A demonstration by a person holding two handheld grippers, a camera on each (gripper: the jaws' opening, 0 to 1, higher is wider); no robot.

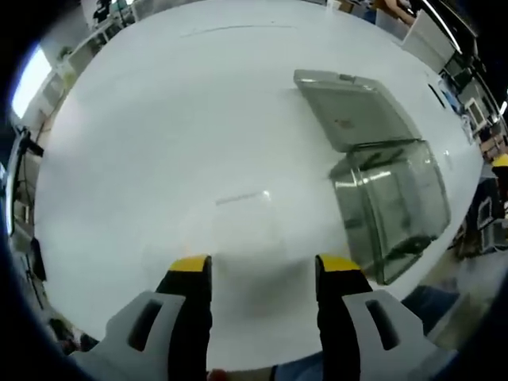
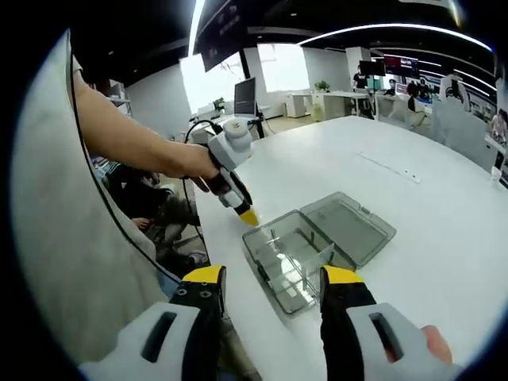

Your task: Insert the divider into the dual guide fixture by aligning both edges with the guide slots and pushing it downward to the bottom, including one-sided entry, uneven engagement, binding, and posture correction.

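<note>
Right gripper view shows the clear box [image 2: 305,254], lid open, at the table [image 2: 444,198] edge with a divider [image 2: 305,262] inside, both grippers [image 2: 270,282] [image 1: 262,266] wide open and empty; a one-sided grab could jam it.

The person is wearing a light grey shirt [image 2: 71,262]; each gripper [image 2: 270,278] is showing grey bodies, black jaws, yellow tips.

A broad white table [image 1: 159,119] is carrying a clear plastic box [image 2: 290,262], its hinged lid [image 2: 349,226] lying open flat beside it.
</note>
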